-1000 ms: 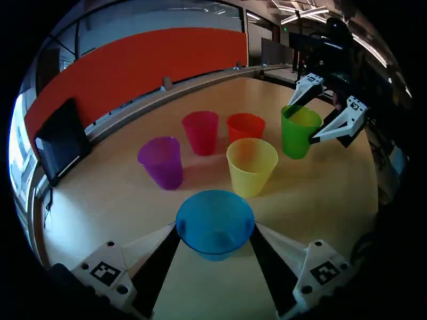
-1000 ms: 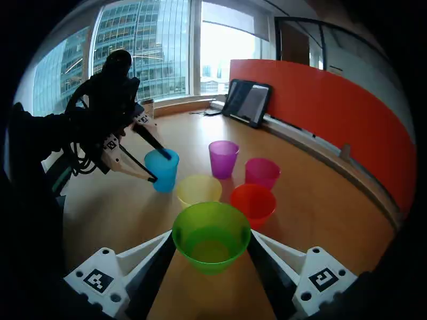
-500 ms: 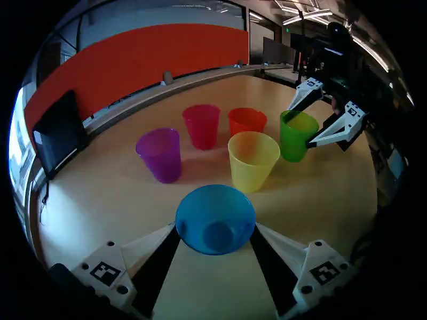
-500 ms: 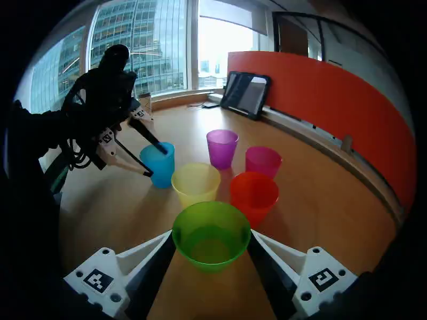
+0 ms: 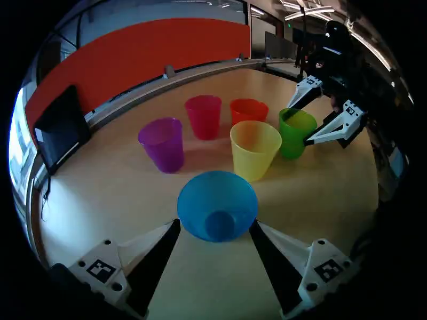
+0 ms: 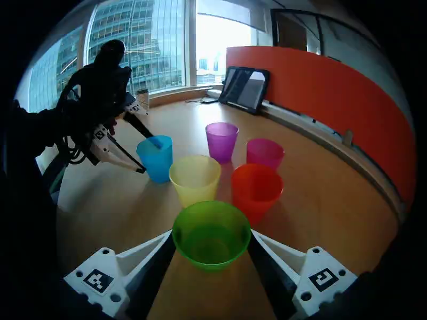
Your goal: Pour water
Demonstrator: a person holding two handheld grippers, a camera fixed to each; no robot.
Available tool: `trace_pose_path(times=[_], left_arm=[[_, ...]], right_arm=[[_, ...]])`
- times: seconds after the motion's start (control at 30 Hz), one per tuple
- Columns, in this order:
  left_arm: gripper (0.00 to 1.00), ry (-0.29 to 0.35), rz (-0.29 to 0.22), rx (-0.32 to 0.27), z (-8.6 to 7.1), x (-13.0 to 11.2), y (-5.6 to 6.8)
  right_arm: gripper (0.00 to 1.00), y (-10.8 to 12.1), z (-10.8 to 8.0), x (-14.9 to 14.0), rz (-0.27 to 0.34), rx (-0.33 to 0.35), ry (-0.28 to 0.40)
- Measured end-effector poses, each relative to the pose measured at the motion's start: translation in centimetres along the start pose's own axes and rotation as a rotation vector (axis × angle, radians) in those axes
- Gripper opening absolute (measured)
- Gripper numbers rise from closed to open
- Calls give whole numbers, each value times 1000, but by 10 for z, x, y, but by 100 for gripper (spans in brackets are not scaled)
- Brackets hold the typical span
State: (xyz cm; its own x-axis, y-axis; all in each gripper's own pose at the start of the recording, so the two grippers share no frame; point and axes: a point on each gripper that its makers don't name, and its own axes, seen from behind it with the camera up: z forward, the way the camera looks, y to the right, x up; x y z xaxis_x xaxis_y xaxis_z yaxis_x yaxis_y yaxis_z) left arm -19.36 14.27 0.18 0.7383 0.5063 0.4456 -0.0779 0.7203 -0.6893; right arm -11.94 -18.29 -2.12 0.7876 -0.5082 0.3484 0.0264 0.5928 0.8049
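My left gripper (image 5: 215, 224) is shut on a blue cup (image 5: 217, 205), whose inside bottom shows. Just beyond it stand a yellow cup (image 5: 255, 149), a purple cup (image 5: 161, 144), a pink cup (image 5: 204, 114) and an orange-red cup (image 5: 248, 111). At the right my right gripper (image 5: 299, 125) is shut on a green cup (image 5: 296, 130) beside the yellow one. In the right gripper view the green cup (image 6: 211, 234) sits between the fingers of my right gripper (image 6: 211, 237). Across the cluster, my left gripper (image 6: 149, 157) holds the blue cup (image 6: 156, 157).
The cups stand on a wooden table (image 5: 96, 208). A dark tablet (image 5: 58, 136) leans at the table's far edge below a red wall panel (image 5: 133, 53). A person's dark sleeve and hand (image 6: 64, 122) hold the left gripper. Windows (image 6: 139, 48) lie behind.
Both grippers have moved in toward the cluster with their cups. The green cup has come close beside the yellow and orange-red cups. The blue cup's inside bottom has come into sight.
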Motion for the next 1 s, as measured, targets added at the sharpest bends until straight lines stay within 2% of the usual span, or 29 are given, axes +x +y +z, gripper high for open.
trace_pose_path(times=[0.5, 0.67, 1.0], left_arm=[[96, -9, -11, 5, -10, -11, 6], [96, -2, -16, 7, -15, -9, 8], [96, 14, -24, 27, -28, -9, 9]], right_arm=[[93, -1, 1, -8, -4, -18, 0], [99, -2, -2, -9, 0, -23, -1], [100, 1, -23, -17, 8, -72, 12]])
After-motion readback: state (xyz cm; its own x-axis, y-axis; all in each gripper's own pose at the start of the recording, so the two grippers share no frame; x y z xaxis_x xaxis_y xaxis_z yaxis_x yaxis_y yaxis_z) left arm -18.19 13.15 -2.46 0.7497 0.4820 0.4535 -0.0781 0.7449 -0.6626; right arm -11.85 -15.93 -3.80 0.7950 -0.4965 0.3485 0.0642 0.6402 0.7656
